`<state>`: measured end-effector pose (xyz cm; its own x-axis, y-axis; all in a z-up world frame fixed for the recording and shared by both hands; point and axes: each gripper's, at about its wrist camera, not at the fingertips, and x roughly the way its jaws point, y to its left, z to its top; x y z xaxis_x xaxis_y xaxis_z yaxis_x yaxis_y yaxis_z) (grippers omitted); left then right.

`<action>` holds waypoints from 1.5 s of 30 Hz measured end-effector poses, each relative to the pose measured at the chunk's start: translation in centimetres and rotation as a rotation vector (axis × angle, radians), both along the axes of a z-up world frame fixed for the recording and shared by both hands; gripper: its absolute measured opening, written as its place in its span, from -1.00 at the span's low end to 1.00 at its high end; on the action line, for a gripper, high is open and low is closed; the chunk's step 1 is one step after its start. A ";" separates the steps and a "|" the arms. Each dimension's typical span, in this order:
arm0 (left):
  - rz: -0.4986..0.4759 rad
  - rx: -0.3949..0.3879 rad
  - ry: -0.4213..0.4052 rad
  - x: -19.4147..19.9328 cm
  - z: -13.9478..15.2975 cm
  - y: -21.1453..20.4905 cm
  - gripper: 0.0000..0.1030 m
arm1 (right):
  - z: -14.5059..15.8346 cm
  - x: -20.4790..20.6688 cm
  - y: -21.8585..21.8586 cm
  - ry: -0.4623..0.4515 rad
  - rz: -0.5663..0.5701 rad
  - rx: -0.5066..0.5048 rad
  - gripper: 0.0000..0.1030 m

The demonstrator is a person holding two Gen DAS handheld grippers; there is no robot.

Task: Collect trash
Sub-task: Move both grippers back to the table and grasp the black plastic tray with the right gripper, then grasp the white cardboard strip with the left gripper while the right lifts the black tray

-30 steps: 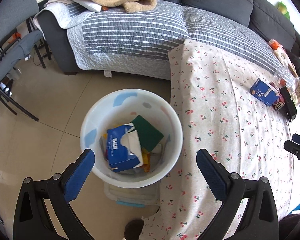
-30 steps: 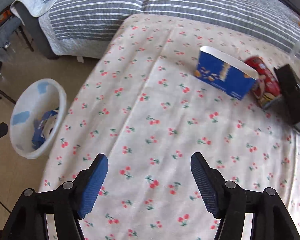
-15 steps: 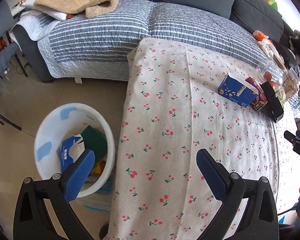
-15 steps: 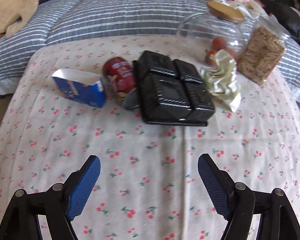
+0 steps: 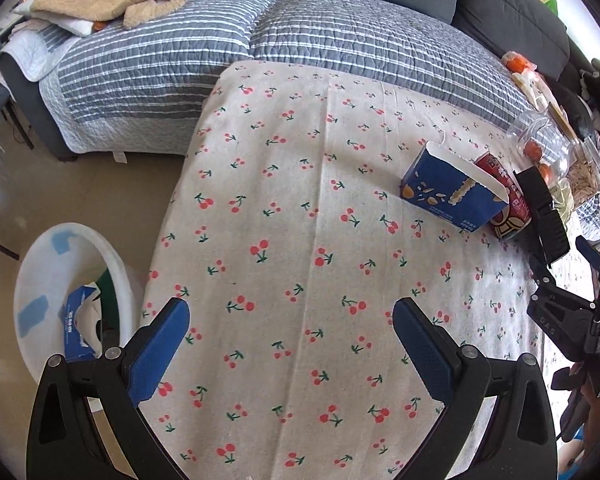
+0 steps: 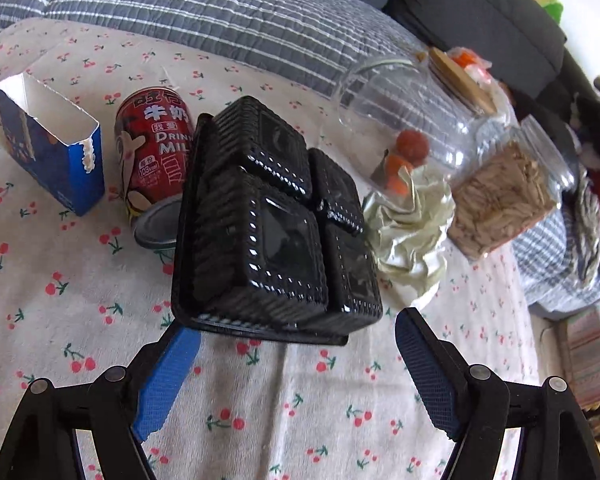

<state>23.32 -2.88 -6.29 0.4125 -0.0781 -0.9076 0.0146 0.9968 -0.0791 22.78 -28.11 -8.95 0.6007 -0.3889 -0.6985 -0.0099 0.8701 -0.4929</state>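
- Right wrist view: your right gripper (image 6: 296, 364) stands wide open with nothing between its pads, at the bottom of the frame just below the black tray (image 6: 276, 224).
- That tray lies upside down at centre frame on the cherry cloth (image 6: 40, 300).
- Left of it a red can (image 6: 152, 148) lies on its side, touching the tray; further left sits an open blue box (image 6: 52, 148).
- Crumpled paper (image 6: 412, 224) sits right of the tray, below two clear jars (image 6: 420, 120).
- Left wrist view: your left gripper (image 5: 290, 344) is open and empty over bare cloth; the white bin (image 5: 32, 284) stands on the floor at lower left, a blue carton (image 5: 78, 320) inside.
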 end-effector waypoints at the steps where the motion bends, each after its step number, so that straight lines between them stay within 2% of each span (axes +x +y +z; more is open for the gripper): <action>1: -0.003 -0.001 -0.001 0.2 -0.1 -0.4 0.99 | -0.2 0.3 0.3 -0.004 0.008 -0.028 0.59; 2: -0.008 -0.001 -0.002 0.4 -0.2 -0.8 0.99 | -0.4 0.6 0.6 -0.008 0.015 -0.051 0.56; 4: -0.020 -0.001 -0.010 0.9 -0.3 -1.7 0.99 | -0.8 1.0 1.0 -0.011 0.035 -0.075 0.31; 5: -0.025 -0.003 -0.018 1.1 -0.3 -2.2 0.99 | -0.8 1.1 1.0 -0.010 0.040 -0.077 0.06; 8: -0.037 -0.017 -0.045 1.6 0.0 -3.5 0.99 | -0.1 0.9 0.9 -0.035 0.052 -0.066 0.01; 11: -0.077 -0.007 -0.104 2.0 0.7 -5.4 0.99 | 1.5 0.1 0.1 -0.080 0.037 -0.072 -0.24; 15: -0.148 0.011 -0.156 2.8 1.6 -8.1 0.99 | 4.3 -1.1 -2.6 -0.081 0.002 0.114 -0.36; 19: -0.216 0.098 -0.194 3.6 2.4 -10.8 0.99 | 5.9 -2.7 -6.7 -0.044 -0.092 0.384 -0.37; 22: -0.286 0.145 -0.204 4.1 3.0 -13.2 0.99 | 6.1 -3.7 -8.9 -0.026 -0.140 0.477 -0.37; 24: -0.349 0.164 -0.191 4.7 3.5 -14.8 0.99 | 6.0 -4.2 -10.0 -0.024 -0.158 0.482 -0.38; 26: -0.405 0.218 -0.143 6.0 3.4 -16.2 0.99 | 6.0 -4.6 -11.1 -0.021 -0.173 0.489 -0.39; 29: -0.612 0.230 -0.071 7.1 3.1 -18.0 0.99 | 6.3 -5.3 -12.6 -0.025 -0.199 0.520 -0.39; 32: -0.794 0.331 -0.064 6.9 2.9 -19.0 0.99 | 6.5 -6.1 -14.1 -0.028 -0.215 0.554 -0.39; 34: -0.859 0.365 -0.035 6.7 2.6 -19.1 0.99 | 6.8 -6.5 -15.0 -0.032 -0.218 0.561 -0.40; 36: -0.894 0.392 0.004 6.7 1.8 -19.3 0.99 | 6.9 -6.8 -15.5 -0.037 -0.222 0.555 -0.46; 38: -0.898 0.463 0.028 6.7 0.8 -19.5 0.99 | 6.9 -7.0 -16.2 -0.036 -0.228 0.558 -0.55; 39: -0.896 0.500 0.041 6.8 0.3 -19.7 0.99 | 6.7 -7.0 -16.4 -0.031 -0.230 0.561 -0.78; 40: -0.897 0.526 0.052 6.9 -0.1 -19.8 0.99 | 6.5 -7.0 -16.6 -0.023 -0.231 0.572 -0.87; 42: -0.893 0.546 0.062 7.0 -0.5 -19.9 0.98 | 5.8 -6.9 -17.1 -0.001 -0.240 0.605 -0.89; 45: -0.865 0.521 0.076 7.2 -0.6 -19.7 0.88 | 5.2 -6.8 -17.1 0.021 -0.241 0.621 -0.89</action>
